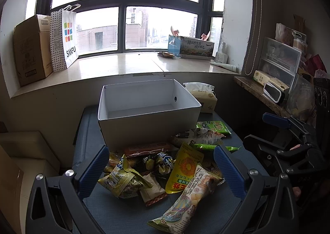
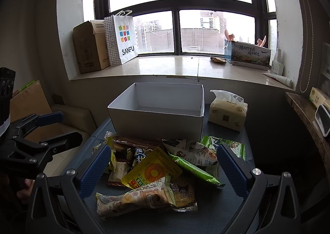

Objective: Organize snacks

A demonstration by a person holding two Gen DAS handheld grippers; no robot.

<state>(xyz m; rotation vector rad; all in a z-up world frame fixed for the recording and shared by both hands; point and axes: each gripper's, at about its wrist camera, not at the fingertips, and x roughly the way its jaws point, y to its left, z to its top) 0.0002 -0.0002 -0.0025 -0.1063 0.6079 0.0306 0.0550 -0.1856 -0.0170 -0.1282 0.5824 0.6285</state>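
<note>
1. Left wrist view: the left gripper point(image 1: 162, 169) hangs spread wide and empty over the snack pile point(image 1: 165, 163), which lies on the dark table point(image 1: 88, 130) just in front of the empty white box point(image 1: 148, 108). Best to take a top packet — the yellow pouch point(image 1: 183, 169) — by one edge.

2. Right wrist view: the right gripper point(image 2: 163, 169) is likewise wide and empty — pick from the green packet point(image 2: 193, 168) side, so the two keep apart.

Lived-in home room, windowsill point(image 1: 115, 66) clutter (boxes, bag), tissues point(image 2: 226, 110)
</note>
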